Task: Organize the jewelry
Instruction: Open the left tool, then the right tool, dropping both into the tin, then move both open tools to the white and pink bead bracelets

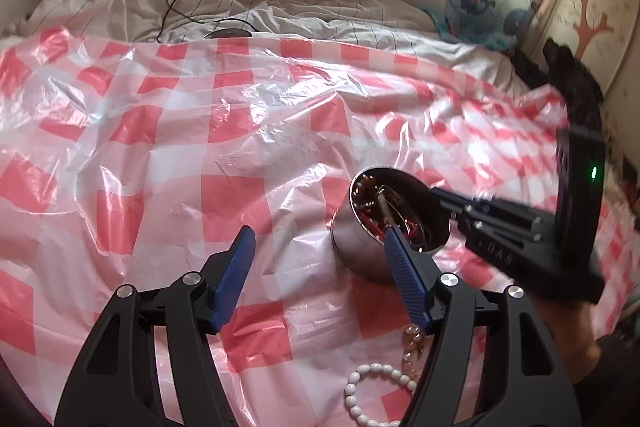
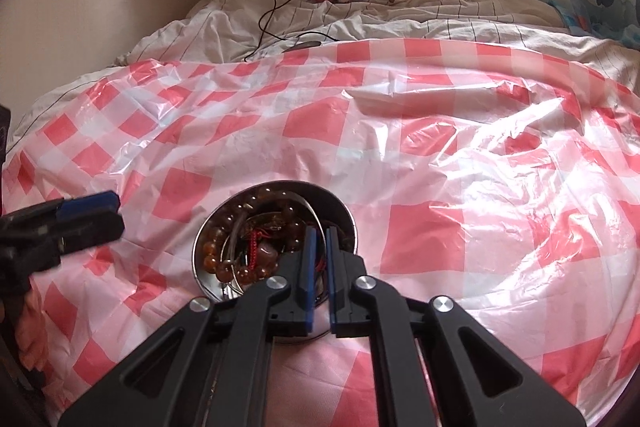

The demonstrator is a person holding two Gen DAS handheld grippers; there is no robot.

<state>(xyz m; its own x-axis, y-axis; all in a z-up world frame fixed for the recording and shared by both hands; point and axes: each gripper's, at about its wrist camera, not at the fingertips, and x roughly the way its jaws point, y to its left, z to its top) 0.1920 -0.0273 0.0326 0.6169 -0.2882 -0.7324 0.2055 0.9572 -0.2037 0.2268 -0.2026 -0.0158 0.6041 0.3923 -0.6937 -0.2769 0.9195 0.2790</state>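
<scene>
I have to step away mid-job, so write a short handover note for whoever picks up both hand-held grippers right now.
Left hand-held gripper: open wide, empty, beside the metal tin.
Right hand-held gripper: jaws slightly apart over the tin, nothing visibly held.
Tin sits on the red-checked plastic sheet, tilted toward the right gripper, open.
Done: amber bead bracelet, a red tassel piece and thin bangles are in the tin.
Left: white bead bracelet and a pale beaded piece lie on the sheet, near the left gripper. Probably pick these up next.
</scene>
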